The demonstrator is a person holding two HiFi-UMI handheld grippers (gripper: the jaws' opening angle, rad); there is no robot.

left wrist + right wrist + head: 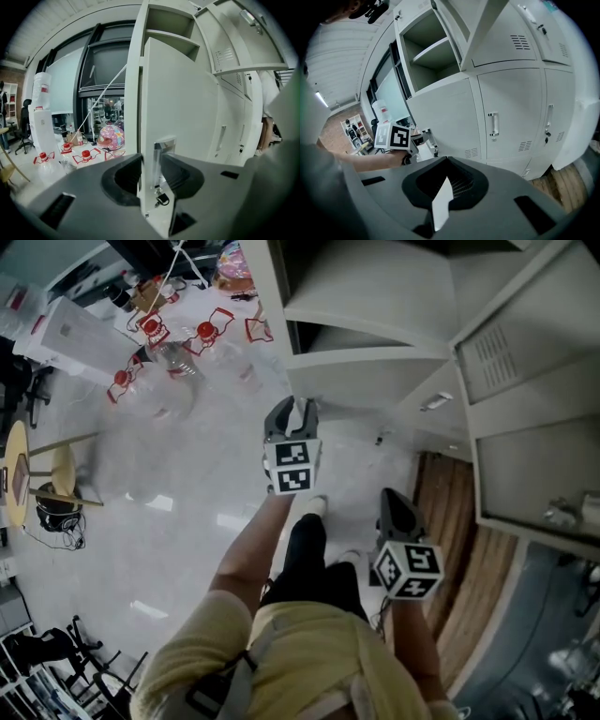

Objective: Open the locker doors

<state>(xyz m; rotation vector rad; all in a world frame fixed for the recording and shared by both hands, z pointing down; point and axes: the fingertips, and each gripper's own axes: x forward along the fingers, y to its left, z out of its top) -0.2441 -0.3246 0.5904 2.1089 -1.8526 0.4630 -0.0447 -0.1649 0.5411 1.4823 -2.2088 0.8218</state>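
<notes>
Two grippers — left gripper clamped on door handle, right gripper closed — empty

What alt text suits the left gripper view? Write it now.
The left gripper has its fingers either side of the metal handle on the edge of an open white locker door. A padlock hangs below it; red-capped bottles stand on the floor beyond.

No legible words, brands or numbers anywhere. Black-and-white square code patterns, without lettering, on the marker cube at the head view's centre and on the second cube at 4 o'clock from it. Red-and-white label on the water-cooler bottle, at 9 o'clock in the left gripper view, too blurred to read.
</notes>
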